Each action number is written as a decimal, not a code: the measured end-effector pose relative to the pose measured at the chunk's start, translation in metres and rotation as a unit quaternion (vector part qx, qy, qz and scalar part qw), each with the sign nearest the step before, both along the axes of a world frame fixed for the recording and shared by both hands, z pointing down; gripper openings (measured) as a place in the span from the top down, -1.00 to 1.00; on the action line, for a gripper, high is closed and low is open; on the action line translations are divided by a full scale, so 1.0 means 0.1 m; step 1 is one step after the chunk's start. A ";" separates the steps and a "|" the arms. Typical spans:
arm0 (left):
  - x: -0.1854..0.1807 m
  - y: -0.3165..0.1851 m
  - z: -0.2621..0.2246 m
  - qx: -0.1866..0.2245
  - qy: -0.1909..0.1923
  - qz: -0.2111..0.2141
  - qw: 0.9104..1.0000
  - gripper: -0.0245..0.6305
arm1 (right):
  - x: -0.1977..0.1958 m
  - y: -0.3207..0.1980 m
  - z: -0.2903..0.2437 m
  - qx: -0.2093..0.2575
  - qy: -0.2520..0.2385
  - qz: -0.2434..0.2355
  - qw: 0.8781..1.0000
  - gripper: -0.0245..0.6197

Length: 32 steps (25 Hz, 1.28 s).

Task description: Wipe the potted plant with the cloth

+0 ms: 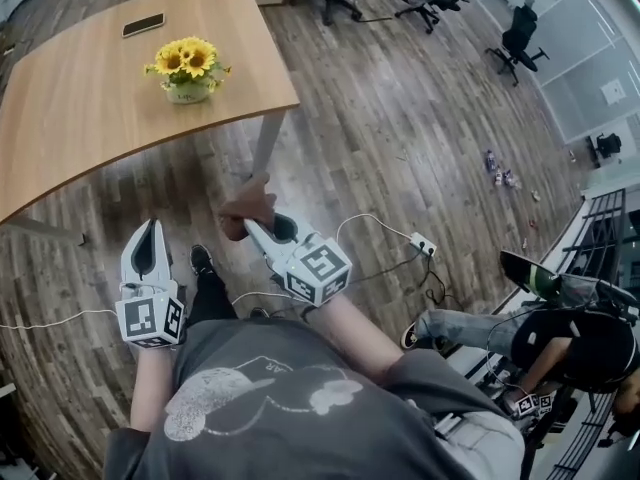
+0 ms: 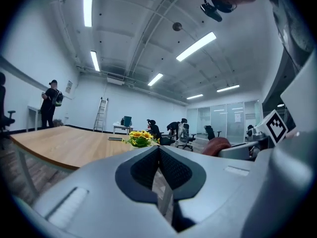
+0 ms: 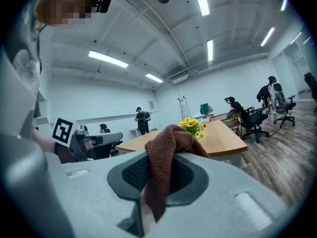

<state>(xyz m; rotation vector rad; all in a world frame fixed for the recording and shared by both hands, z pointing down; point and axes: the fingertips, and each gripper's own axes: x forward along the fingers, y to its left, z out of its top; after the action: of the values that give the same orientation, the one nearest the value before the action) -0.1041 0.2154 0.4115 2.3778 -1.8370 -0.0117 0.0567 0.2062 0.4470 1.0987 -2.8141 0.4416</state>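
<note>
- Here the potted plant (image 1: 188, 68) stands on the wooden table (image 1: 80, 128), close to the table's near edge. It is a tight cluster of yellow, daisy-shaped blooms with dark centres and green leaves, in a small, round, pale pot.
- The table top is smooth, light wood with visible grain and a rounded corner, on a pale slanted leg. A flat dark phone (image 1: 143, 25) lies farther back on it, well apart from the plant.
- The cloth (image 3: 166, 157) is reddish brown with a coarse, knit-like weave. It is bunched into a soft lump above the jaws, and a narrower tail hangs down between them.
- The right gripper (image 1: 255, 230) has its jaws clamped on the cloth, with the dark ribbed pads pressing it from both sides. It is held over the floor, short of the table corner and well apart from the plant.
- The left gripper (image 1: 152, 226) has its jaws closed together with nothing between them. Its shells are smooth pale grey plastic around dark textured pads, and a cube with black-and-white square markers sits behind them.
- The floor (image 1: 400, 118) is dark wood-look planking, and thin white cables trail across it.
</note>
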 end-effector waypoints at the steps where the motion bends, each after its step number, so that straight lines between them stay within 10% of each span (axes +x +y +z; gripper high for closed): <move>1: -0.02 -0.14 0.00 0.004 0.007 0.008 1.000 0.87 | -0.01 -0.12 0.04 -0.004 0.007 0.004 1.000 0.75; 19: -0.40 -2.08 0.27 -0.031 0.032 0.117 0.992 0.86 | -0.26 -2.17 0.06 -0.044 0.023 0.148 0.988 0.75; 32: -0.33 -2.57 0.67 -0.069 0.005 0.143 0.987 0.18 | -0.10 -2.53 0.13 -0.061 0.047 0.189 0.979 0.75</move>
<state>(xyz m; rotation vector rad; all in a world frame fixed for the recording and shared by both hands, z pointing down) -0.1371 -0.0415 0.4790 2.5101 -1.4264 0.1299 0.0470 -0.0467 0.4603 1.5835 -2.4588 0.5643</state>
